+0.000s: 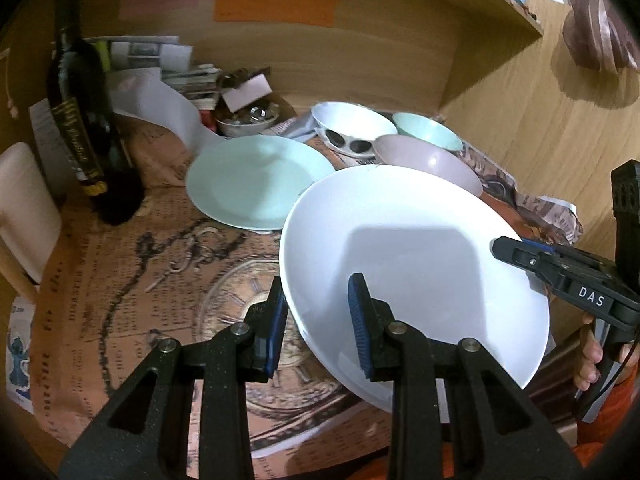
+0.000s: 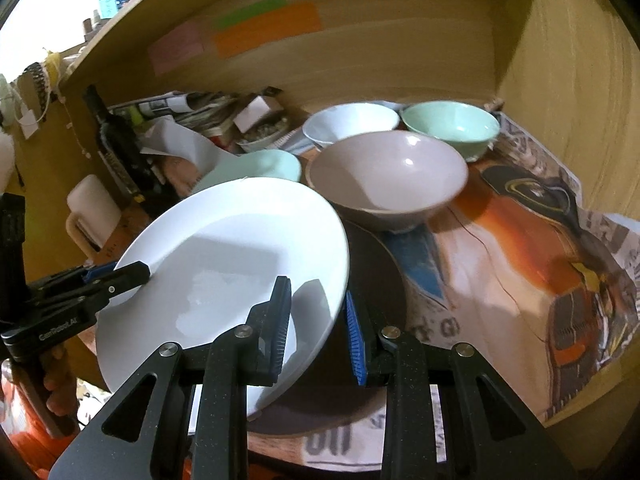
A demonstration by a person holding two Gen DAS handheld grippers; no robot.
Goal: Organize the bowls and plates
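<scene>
White plate (image 1: 416,264) between both tilted grippers

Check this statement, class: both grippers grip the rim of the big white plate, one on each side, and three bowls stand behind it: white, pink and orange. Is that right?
One colour is wrong. The third bowl is mint green, not orange, as the right wrist view shows. The rest holds: the left gripper and right gripper grip the white plate at opposite sides, with the white bowl and pink bowl behind.

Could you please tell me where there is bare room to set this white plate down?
Free: printed paper between the dark bottle and mint plate; also right of the pink bowl. Crowded: the back, with white bowl, mint bowl and clutter.
</scene>
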